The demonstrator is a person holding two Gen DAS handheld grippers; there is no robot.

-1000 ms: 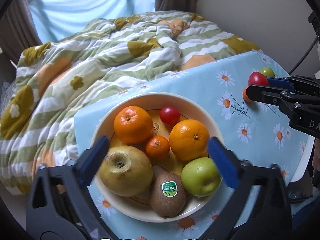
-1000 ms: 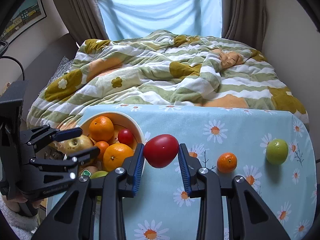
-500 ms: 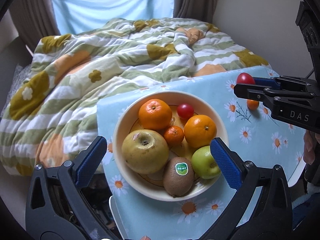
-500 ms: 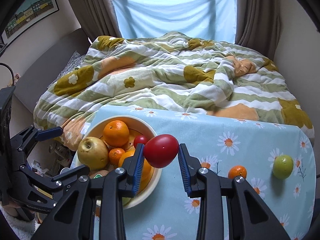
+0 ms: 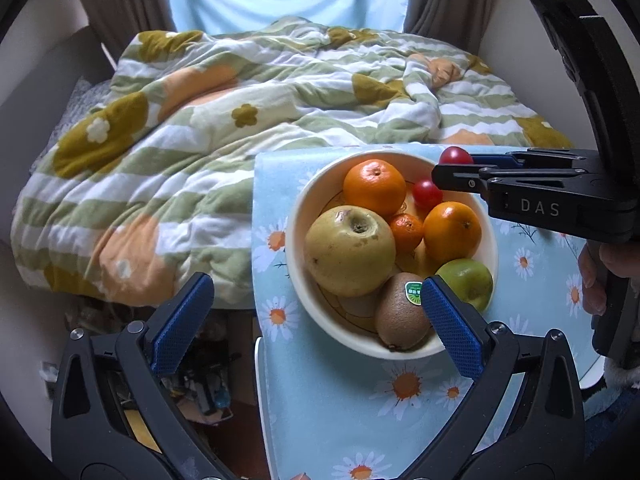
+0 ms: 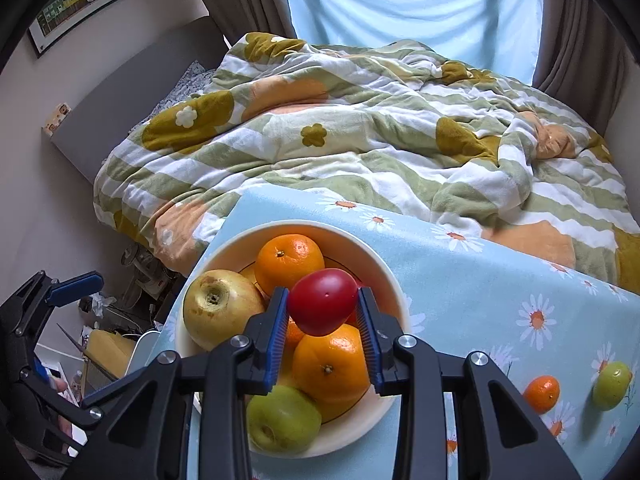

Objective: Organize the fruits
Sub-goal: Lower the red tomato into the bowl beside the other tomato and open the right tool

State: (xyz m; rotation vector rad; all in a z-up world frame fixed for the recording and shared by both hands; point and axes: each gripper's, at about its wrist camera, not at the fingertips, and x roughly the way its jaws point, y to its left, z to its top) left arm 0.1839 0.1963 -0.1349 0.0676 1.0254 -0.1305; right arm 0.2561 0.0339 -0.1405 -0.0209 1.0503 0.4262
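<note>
My right gripper (image 6: 322, 308) is shut on a red tomato (image 6: 322, 301) and holds it above the cream bowl (image 6: 224, 254). The bowl holds two oranges, a small mandarin, a red tomato, a yellow apple (image 6: 218, 306), a green apple (image 6: 282, 420) and a kiwi (image 5: 402, 318). In the left wrist view the right gripper (image 5: 444, 172) reaches over the bowl's (image 5: 294, 224) far right rim with the tomato (image 5: 455, 156). My left gripper (image 5: 316, 316) is open and empty at the bowl's near left side.
A small mandarin (image 6: 541, 393) and a green apple (image 6: 611, 385) lie on the daisy-print tablecloth (image 6: 480, 280) to the right. A bed with a striped flowered blanket (image 6: 360, 128) lies beyond the table. Clutter lies on the floor (image 5: 200, 392) left of the table.
My right gripper has carried the red tomato left, from over the cloth to above the bowl. My left gripper has drifted left and back; the bowl now sits right of its centre.
</note>
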